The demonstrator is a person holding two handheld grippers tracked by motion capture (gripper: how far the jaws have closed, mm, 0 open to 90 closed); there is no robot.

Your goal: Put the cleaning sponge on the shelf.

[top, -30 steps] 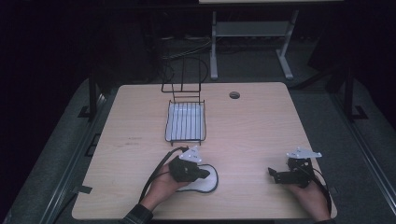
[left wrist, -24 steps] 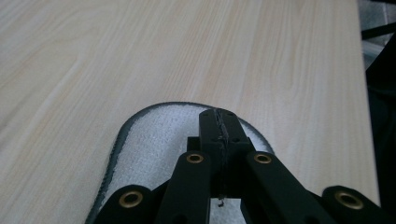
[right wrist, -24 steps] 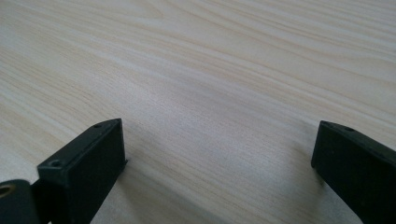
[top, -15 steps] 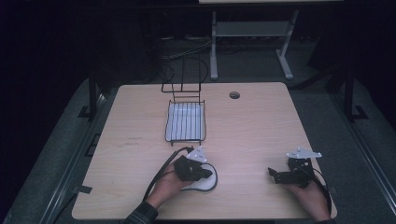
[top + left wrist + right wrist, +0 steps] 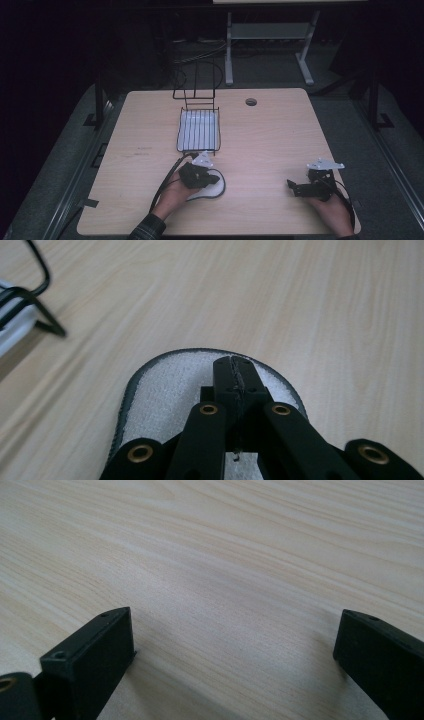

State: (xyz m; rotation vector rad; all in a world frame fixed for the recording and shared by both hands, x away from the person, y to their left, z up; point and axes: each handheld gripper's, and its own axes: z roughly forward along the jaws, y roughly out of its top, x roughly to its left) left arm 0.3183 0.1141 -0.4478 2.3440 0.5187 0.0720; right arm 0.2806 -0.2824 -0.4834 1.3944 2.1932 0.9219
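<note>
A white oval plate point(image 5: 212, 190) with a dark rim lies flat on the wooden table point(image 5: 265, 135), near the front edge. My left gripper point(image 5: 212, 178) rests right over the plate point(image 5: 165, 385), and its jaws are shut together point(image 5: 235, 371) with nothing visible between them. At the front right, my right gripper point(image 5: 292, 186) points left, low over bare wood. Its jaws stand wide open point(image 5: 235, 645) with nothing between them.
A black wire dish rack point(image 5: 199, 130) on a white tray stands just behind the plate, mid-table; its corner point(image 5: 30, 305) is close to my left gripper. A cable hole point(image 5: 251, 102) sits at the back. Dark floor surrounds the table.
</note>
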